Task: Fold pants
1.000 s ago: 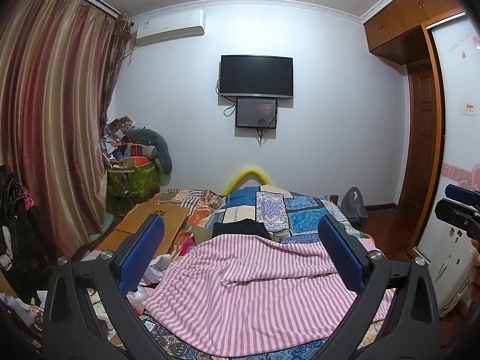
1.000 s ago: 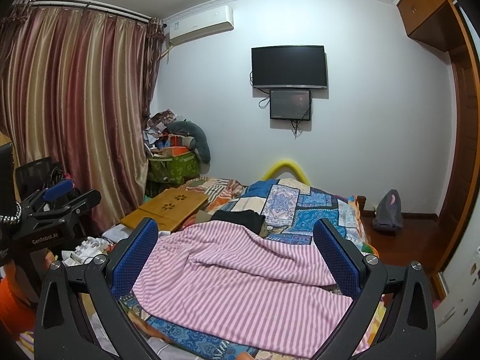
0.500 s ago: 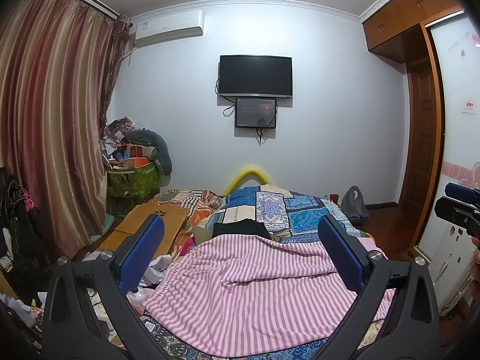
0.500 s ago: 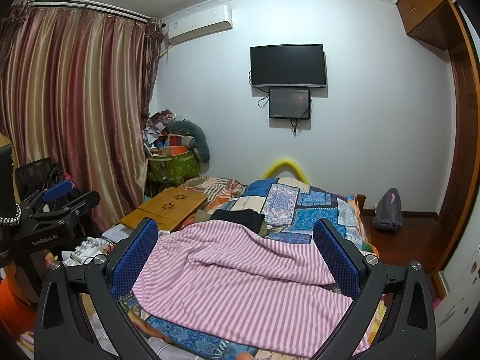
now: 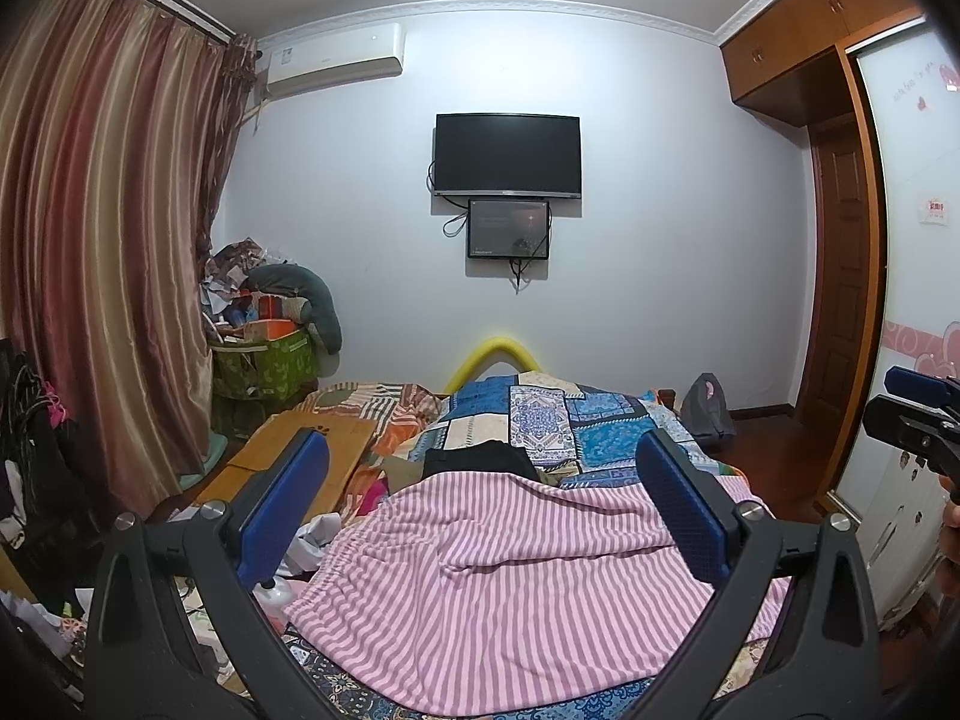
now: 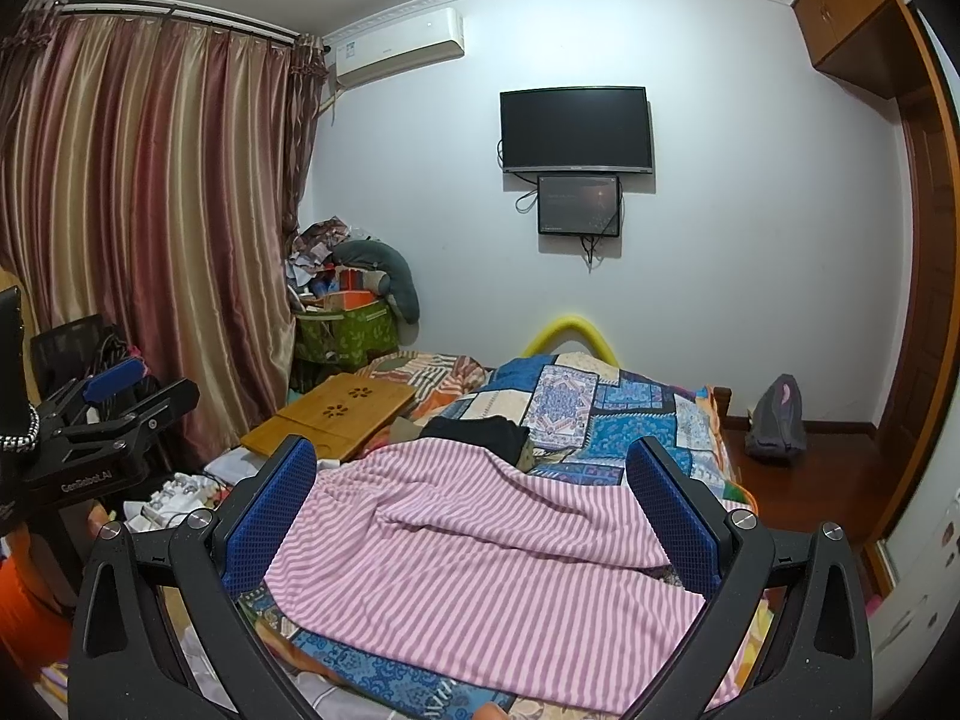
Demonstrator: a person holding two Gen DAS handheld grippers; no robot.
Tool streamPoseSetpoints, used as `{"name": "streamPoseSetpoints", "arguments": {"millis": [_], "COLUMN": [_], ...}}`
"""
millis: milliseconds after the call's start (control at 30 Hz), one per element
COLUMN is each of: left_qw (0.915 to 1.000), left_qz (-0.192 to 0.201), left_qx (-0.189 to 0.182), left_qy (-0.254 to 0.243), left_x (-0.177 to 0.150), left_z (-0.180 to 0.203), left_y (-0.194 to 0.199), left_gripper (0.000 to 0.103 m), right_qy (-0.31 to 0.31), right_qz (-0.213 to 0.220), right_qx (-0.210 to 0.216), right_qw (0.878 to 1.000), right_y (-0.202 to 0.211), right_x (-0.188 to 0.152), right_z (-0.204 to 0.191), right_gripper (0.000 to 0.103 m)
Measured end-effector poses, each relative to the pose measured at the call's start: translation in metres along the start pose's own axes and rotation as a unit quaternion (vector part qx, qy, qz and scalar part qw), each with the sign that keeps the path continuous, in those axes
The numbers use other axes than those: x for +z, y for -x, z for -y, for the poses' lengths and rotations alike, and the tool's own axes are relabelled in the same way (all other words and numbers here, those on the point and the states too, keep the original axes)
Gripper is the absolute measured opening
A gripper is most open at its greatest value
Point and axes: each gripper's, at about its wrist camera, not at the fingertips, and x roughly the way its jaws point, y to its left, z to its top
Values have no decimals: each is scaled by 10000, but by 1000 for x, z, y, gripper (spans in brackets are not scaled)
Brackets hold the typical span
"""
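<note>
Pink and white striped pants (image 5: 498, 576) lie spread and rumpled on the bed, elastic waistband toward the left; they also show in the right wrist view (image 6: 480, 564). My left gripper (image 5: 480, 504) is open and empty, held above the pants. My right gripper (image 6: 474, 504) is open and empty, also above them. The right gripper shows at the right edge of the left wrist view (image 5: 918, 420), and the left gripper at the left edge of the right wrist view (image 6: 114, 414).
A blue patchwork quilt (image 5: 558, 420) covers the bed, with a black garment (image 5: 480, 459) beyond the pants. A wooden lap table (image 6: 336, 414) lies at the left. Clutter and a green bin (image 5: 264, 360) stand by the curtain. A wardrobe (image 5: 900, 300) is at the right.
</note>
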Motion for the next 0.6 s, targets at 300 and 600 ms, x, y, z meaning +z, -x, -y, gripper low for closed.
{"name": "streamPoseSetpoints", "arguments": {"millis": [300,600], "left_qw": [10000,9997], "left_qz": [-44,-232], "left_qx": [-20,-35], "left_qy": [28,73], "left_x": [-2,-10], "left_z": [0,-10], "left_y": [-3,-22], "left_gripper": [103,103], "right_qy": [-10,-90], "right_qz": [-65,-161], "right_qx": [-15,-258], "right_qw": [10000,9995], "right_y": [-4,-9], "right_x": [-3,-11], "right_z": [3,13], "right_gripper": [103,103]}}
